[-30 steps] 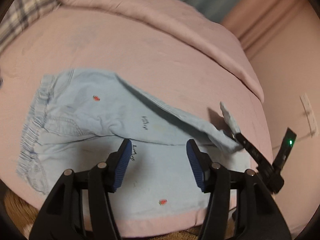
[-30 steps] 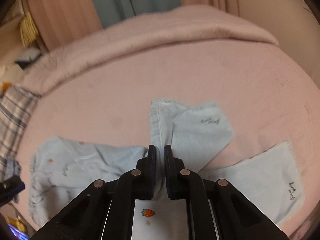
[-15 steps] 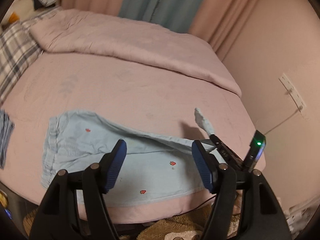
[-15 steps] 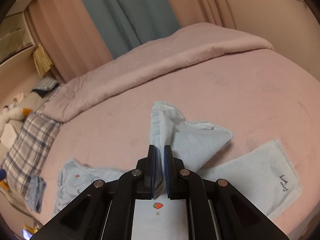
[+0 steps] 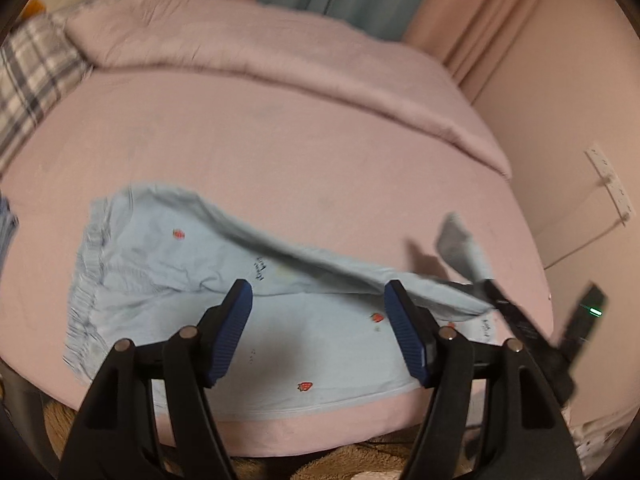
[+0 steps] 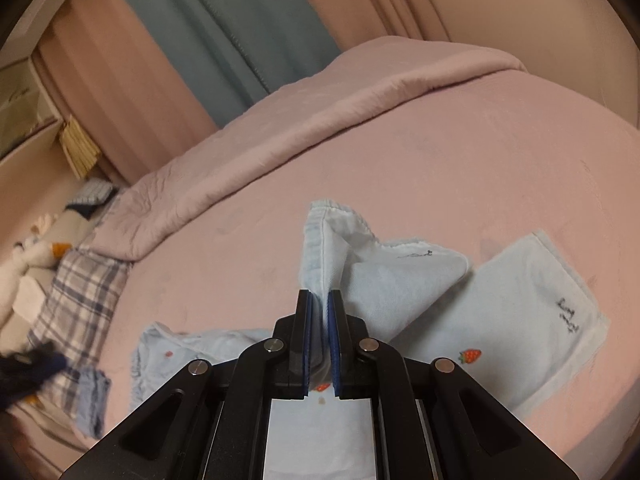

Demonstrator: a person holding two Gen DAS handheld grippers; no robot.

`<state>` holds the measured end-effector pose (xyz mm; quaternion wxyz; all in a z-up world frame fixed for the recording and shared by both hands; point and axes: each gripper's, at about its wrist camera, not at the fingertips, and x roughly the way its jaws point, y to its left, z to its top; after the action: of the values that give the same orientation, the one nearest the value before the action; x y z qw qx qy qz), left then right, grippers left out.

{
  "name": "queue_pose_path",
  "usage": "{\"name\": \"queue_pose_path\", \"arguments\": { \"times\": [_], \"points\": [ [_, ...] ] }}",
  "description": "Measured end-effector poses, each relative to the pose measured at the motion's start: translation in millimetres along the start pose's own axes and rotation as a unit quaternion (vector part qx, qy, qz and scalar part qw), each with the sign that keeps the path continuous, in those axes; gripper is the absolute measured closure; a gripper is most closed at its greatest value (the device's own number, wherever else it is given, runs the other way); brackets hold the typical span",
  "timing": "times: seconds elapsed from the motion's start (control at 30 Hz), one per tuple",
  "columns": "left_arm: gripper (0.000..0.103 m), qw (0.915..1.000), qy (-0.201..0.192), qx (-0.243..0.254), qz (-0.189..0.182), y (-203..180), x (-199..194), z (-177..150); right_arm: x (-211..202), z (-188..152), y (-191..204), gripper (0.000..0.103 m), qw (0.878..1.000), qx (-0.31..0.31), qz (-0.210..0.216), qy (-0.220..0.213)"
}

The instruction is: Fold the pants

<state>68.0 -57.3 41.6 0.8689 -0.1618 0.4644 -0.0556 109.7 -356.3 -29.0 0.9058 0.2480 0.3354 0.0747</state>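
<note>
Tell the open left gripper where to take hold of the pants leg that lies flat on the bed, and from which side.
Probably at the hem corner of the flat leg, where the edge lies free on the bed. Come from the foot end, past the hem, with one finger sliding under. The left gripper is open and holds nothing; the right gripper pinches the other leg, raised.

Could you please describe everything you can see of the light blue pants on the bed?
The pants are pale blue soft cotton-like fabric with small red strawberry motifs, dark script prints and a gathered elastic waistband. They lie on the pink bed sheet near its front edge. One leg lies flat; the other leg's hem is pinched and lifted by the right gripper, draping diagonally over the flat leg. The left gripper hovers open above, not touching.
</note>
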Motion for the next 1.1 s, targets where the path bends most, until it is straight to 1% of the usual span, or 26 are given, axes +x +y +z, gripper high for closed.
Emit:
{"name": "queue_pose_path", "arguments": {
  "times": [0.13, 0.23, 0.3, 0.37, 0.47, 0.5, 0.6, 0.67, 0.7, 0.77, 0.83, 0.9, 0.97, 1.03, 1.1],
  "points": [
    [0.036, 0.9999, 0.012, -0.003, 0.003, -2.5, 31.0, 11.1, -15.3, 4.8, -9.8, 0.095, 1.000, 0.015, -0.005, -0.020],
    [0.036, 0.9997, 0.011, 0.023, -0.005, -25.1, 41.8, 23.0, -19.1, 2.4, -14.9, 0.095, 0.999, 0.018, -0.016, -0.027],
    [0.034, 0.9989, 0.006, 0.040, -0.023, -40.9, 42.5, 27.0, -16.5, -0.3, -18.1, 0.095, 0.999, 0.021, -0.022, -0.025],
    [0.034, 0.9979, 0.007, 0.046, -0.045, -49.9, 42.5, 26.2, -12.2, -3.9, -21.3, 0.095, 0.999, 0.026, -0.024, -0.020],
    [0.034, 0.9968, 0.029, 0.043, -0.061, -51.7, 52.4, 20.2, -10.6, -12.4, -25.3, 0.095, 0.999, 0.029, -0.030, -0.018],
    [0.034, 0.9967, 0.038, 0.043, -0.058, -49.3, 57.8, 17.7, -11.2, -15.7, -26.7, 0.095, 0.999, 0.030, -0.033, -0.017],
    [0.034, 0.9978, 0.052, 0.036, -0.022, -33.0, 77.7, 9.0, -13.1, -27.0, -34.8, 0.095, 0.999, 0.040, -0.034, -0.008],
    [0.034, 0.9978, 0.062, 0.021, -0.001, -15.1, 90.1, 4.4, -14.5, -35.1, -38.8, 0.095, 0.998, 0.044, -0.034, 0.001],
    [0.034, 0.9976, 0.069, 0.010, 0.002, -5.2, 94.7, 3.2, -14.4, -38.4, -39.3, 0.095, 0.998, 0.053, -0.043, 0.003],
    [0.034, 0.9969, 0.077, -0.018, 0.006, 15.5, 102.1, 4.2, -13.9, -49.1, -38.4, 0.095, 0.997, 0.044, -0.059, 0.017],
    [0.034, 0.9965, 0.072, -0.036, 0.020, 30.4, 106.1, 8.8, -12.5, -56.8, -40.6, 0.095, 0.996, 0.047, -0.067, 0.027],
    [0.035, 0.9957, 0.061, -0.054, 0.044, 45.8, 111.4, 16.7, -7.1, -63.2, -44.6, 0.095, 0.995, 0.057, -0.068, 0.042],
    [0.035, 0.9949, 0.052, -0.062, 0.060, 57.3, 119.2, 24.4, -1.6, -66.2, -47.2, 0.095, 0.994, 0.061, -0.077, 0.053],
    [0.036, 0.9935, 0.058, -0.069, 0.070, 65.7, 129.1, 29.7, 3.2, -66.5, -47.4, 0.095, 0.993, 0.060, -0.088, 0.058],
    [0.036, 0.9918, 0.068, -0.085, 0.068, 75.7, 139.9, 35.9, 5.8, -66.2, -47.0, 0.095, 0.992, 0.062, -0.091, 0.061]
  ]
}}
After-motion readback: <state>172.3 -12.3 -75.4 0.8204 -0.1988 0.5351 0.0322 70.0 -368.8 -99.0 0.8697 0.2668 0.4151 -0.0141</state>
